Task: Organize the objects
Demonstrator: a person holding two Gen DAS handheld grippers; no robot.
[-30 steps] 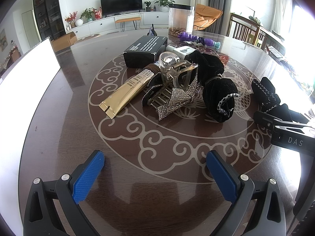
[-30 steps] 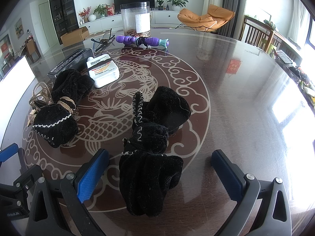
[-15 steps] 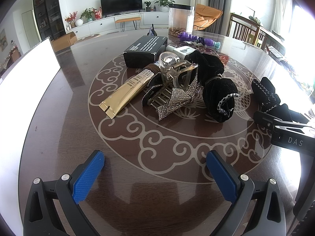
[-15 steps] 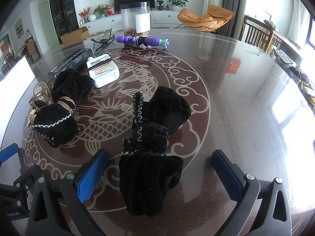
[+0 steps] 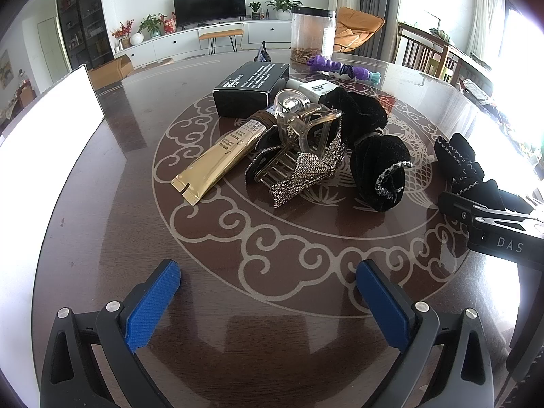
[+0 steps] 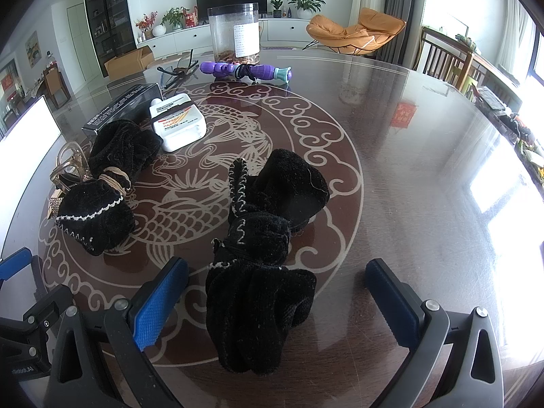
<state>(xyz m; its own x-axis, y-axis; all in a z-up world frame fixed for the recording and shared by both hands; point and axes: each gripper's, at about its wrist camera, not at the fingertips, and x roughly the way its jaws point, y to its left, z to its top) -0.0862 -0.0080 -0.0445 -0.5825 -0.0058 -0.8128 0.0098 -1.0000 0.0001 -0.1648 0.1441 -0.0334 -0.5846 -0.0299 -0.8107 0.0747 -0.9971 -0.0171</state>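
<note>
Left wrist view: left claw point(image 5: 267, 301) spread wide, empty, low over the table point(image 5: 102, 238); gold tube point(image 5: 217, 159), hair clip point(image 5: 299, 156) and a black pouch point(image 5: 377, 170) sit ahead of it, untouched, likely waiting for a pick. Right wrist view: right claw point(image 6: 275, 301) spread, straddling the near end of another black pouch point(image 6: 261, 265), probably lined up to grab; not pinching yet.

So I count two black velvet pouches point(image 6: 95, 210) point(image 6: 261, 265) and two hair claw clips point(image 5: 306, 125) point(image 5: 292, 173). One each: gold tube point(image 5: 217, 159), black box point(image 5: 251, 88), white bottle point(image 6: 178, 122), purple toy point(image 6: 244, 70), clear jar point(image 6: 234, 32).
</note>
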